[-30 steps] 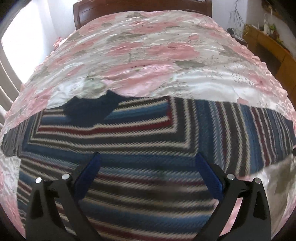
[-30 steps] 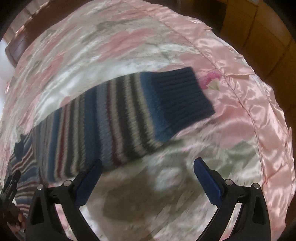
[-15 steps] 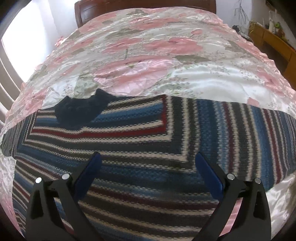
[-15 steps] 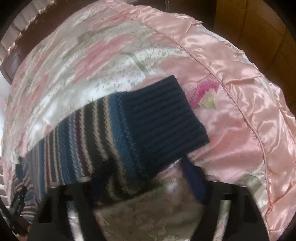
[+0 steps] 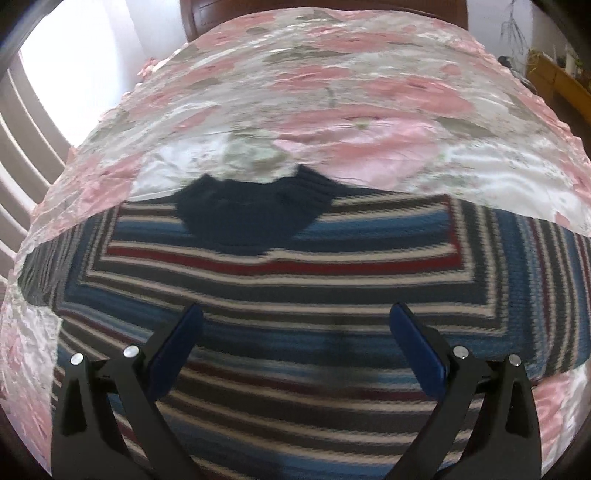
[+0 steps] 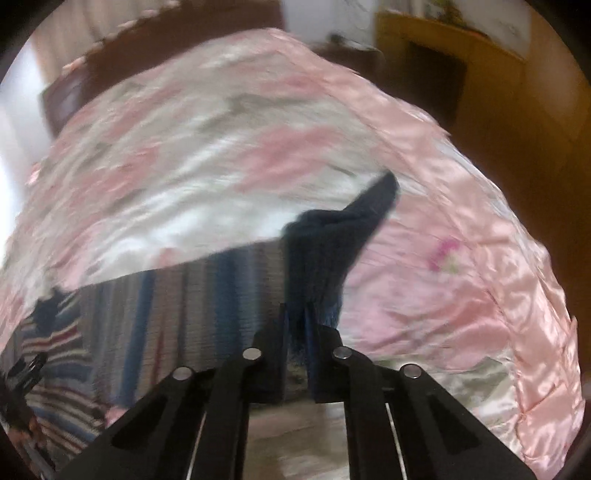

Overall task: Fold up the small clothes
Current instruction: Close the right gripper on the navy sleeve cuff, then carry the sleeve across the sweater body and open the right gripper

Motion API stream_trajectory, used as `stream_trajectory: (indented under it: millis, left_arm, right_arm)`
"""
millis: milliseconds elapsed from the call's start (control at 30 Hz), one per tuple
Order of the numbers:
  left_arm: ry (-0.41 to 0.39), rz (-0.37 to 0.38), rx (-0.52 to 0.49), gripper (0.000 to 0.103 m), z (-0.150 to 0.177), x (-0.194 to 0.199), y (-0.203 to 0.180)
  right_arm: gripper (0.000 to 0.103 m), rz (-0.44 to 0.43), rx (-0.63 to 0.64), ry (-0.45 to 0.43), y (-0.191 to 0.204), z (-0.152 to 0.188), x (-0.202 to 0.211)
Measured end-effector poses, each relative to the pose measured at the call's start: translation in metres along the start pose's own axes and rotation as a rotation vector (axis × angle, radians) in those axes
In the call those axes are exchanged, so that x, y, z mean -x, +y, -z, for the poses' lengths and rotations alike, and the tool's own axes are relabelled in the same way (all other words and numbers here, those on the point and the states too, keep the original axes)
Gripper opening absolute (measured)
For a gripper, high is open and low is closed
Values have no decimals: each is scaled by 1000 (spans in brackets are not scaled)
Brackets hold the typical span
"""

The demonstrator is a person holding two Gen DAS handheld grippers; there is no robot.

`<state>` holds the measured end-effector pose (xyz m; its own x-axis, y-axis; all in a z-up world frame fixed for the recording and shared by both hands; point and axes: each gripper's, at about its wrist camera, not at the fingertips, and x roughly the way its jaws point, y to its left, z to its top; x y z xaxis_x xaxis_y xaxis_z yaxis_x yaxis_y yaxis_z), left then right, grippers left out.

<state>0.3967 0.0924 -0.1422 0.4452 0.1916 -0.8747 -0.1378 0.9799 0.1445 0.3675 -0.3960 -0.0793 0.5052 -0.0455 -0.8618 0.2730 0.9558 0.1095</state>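
Striped sweater [image 5: 295,295] spread flat on the bed, over a pink floral satin bedspread [image 5: 332,103]; stripes run blue, grey, cream and dark red, and the navy collar [image 5: 251,218] lies at the far edge of the body, toward the wooden headboard [image 5: 229,14]. My left gripper [image 5: 295,325] hovers over the sweater's chest with its blue-padded fingers [image 5: 177,343] spread wide, nothing between them; whether the tips touch the knit, I cannot tell. One sleeve runs off to the left side of that view, the other stretches away to the right. My right gripper [image 6: 295,325] is pressed together on the navy cuff [image 6: 332,236] of that right sleeve, the ribbed cloth pinched between the two fingers and bunched above them, one corner of the cuff sticking up and out over the pink satin. Striped sleeve [image 6: 192,295] trails from the cuff back to the left, lying on the bedspread. Right wrist view is blurred. At its lower left edge the sweater body shows again, with the left gripper's dark tips [image 6: 29,365] just beside it. Wooden furniture [image 6: 480,92] stands beyond the bed's edge
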Motion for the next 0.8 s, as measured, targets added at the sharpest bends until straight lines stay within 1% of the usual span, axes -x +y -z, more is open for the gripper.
stream_trajectory:
  millis: [133,333,400,500,567,633,667,767,800]
  left_arm:
    - [10,-23,18,100,2,-3,35]
    - [25,-33,48,100,6,-10,82]
    - [28,-38,58,100,6,-12,96]
    - [34,-42,84,100,7,-17,116]
    - [42,-39,94,100,8,-21,126]
    - [45,-46,100,100,11,-25,135]
    - [51,-45,103,100,12,-27,137]
    - [77,-5,120,100,14,-31,140]
    - [82,11,123,100,15,-31,138]
  right_arm:
    - [7,-52,106,1,60,8,8]
    - [4,-170,227,9,153,34,12]
    - [4,-225,255,31,184,42,9]
    - [4,-282,301,72,230,56,-1]
    - [4,-296,331,93,252,65,-6]
    - [4,-330,332,119,271,77,-14]
    - [1,-346,334,138,280,84,-19]
    - [0,-394,333,175,293,96,-31]
    - [0,-394,337,202,299,102,-38]
